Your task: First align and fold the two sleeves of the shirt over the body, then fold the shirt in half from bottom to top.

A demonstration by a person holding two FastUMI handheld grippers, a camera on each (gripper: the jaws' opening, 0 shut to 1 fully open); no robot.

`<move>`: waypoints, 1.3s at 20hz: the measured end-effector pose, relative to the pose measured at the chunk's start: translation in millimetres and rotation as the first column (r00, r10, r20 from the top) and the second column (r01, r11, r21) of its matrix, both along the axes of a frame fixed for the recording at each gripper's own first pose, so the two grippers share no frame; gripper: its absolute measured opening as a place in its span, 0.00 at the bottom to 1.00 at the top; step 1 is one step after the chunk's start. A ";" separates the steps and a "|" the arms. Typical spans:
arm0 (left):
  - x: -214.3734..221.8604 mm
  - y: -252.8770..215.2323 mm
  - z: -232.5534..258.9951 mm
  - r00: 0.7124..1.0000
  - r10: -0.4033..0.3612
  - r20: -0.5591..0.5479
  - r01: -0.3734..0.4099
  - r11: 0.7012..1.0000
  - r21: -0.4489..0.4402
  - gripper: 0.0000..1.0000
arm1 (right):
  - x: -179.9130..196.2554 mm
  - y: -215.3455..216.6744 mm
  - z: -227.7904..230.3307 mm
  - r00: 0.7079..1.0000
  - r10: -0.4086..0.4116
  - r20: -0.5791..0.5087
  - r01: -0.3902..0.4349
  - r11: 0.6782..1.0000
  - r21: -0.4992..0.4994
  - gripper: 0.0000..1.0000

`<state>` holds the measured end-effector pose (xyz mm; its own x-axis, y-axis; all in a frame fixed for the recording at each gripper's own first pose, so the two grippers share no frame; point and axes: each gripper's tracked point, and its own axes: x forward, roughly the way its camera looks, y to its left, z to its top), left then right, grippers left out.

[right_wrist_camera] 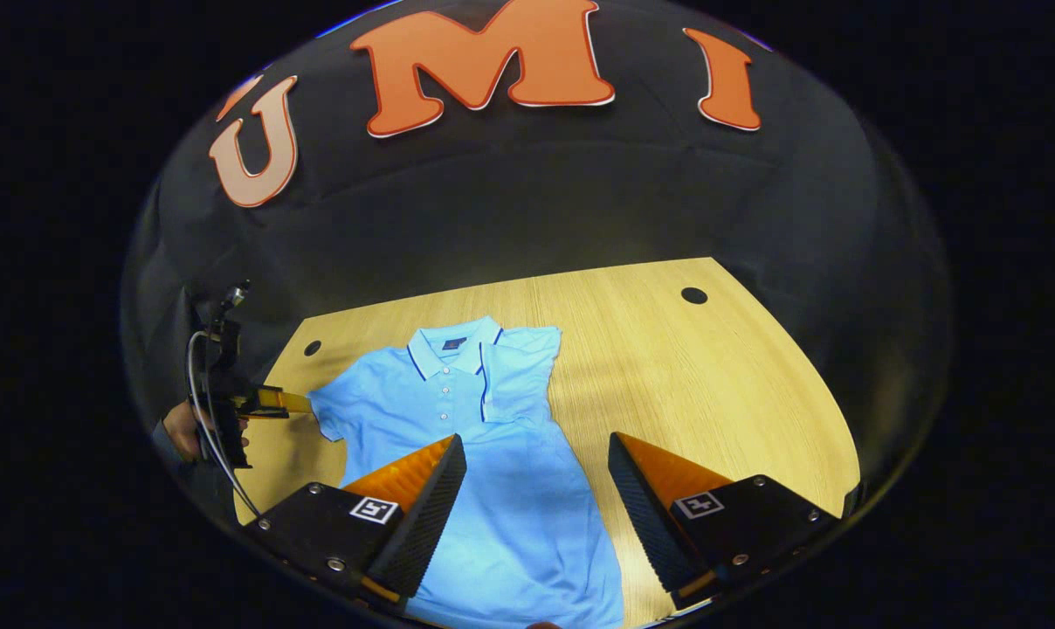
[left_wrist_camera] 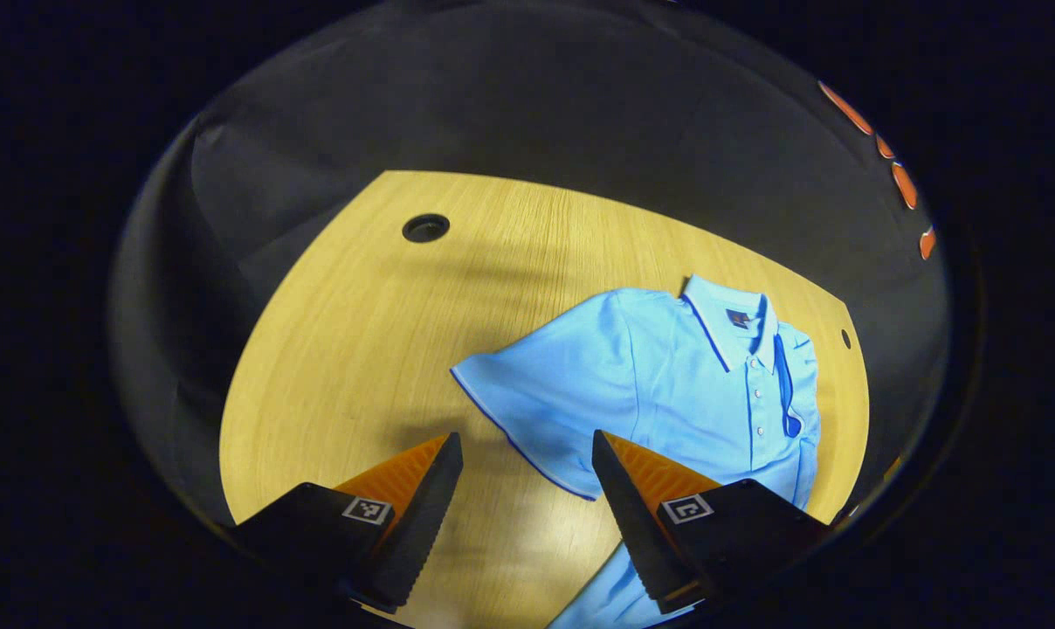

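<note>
Here the light blue polo shirt (right_wrist_camera: 458,411) lies front-up on the wooden table (right_wrist_camera: 711,376), collar toward the back wall. In the right gripper view it sits left of centre, running from the middle of the frame down to the bottom edge. One sleeve (right_wrist_camera: 519,367) is already folded in over the chest, just right of the button placket; the other sleeve (right_wrist_camera: 331,411) is spread flat toward the left of the frame.

The right gripper (right_wrist_camera: 536,489) hangs over the lower body of the shirt, its fingers wide apart with nothing between them but cloth and table below. I cannot tell whether the tips touch the fabric.

At the left edge of that view the left gripper (right_wrist_camera: 296,403) appears farther off, held by a hand (right_wrist_camera: 182,428), its tip just beside the hem of the spread sleeve; whether it touches the hem is unclear.

In the left gripper view the shirt (left_wrist_camera: 667,384) fills the centre right of the frame, the spread sleeve (left_wrist_camera: 536,393) reaching toward the lower middle. The left gripper (left_wrist_camera: 527,489) is wide open, holding nothing, and the sleeve's dark-trimmed hem lies between its fingers. A round hole (left_wrist_camera: 425,227) in the table shows at upper left.
</note>
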<state>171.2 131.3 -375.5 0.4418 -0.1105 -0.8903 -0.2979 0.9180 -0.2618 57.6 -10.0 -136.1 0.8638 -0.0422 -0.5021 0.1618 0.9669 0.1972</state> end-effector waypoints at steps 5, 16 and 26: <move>12.2 0.5 -40.9 0.988 0.075 -0.137 -0.066 0.996 0.066 0.94 | -34.5 -4.3 -2.9 0.999 -0.048 -0.016 0.048 0.999 0.024 0.99; 57.1 -37.2 1.5 0.999 0.001 0.040 -0.003 0.998 0.055 0.09 | -82.4 -20.7 -30.8 0.991 -0.103 -0.082 0.109 0.991 0.075 0.98; 95.4 -192.5 82.5 0.907 -0.294 0.302 0.359 0.914 -0.188 0.12 | -115.1 -26.4 -51.9 0.974 -0.184 -0.132 0.200 0.972 0.122 0.98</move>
<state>266.6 -61.2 -293.0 0.5575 -0.4796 -0.6776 0.1176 0.8536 -0.5074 -57.5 -36.3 -188.1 0.7798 -0.1269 -0.6130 0.3717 0.8818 0.2903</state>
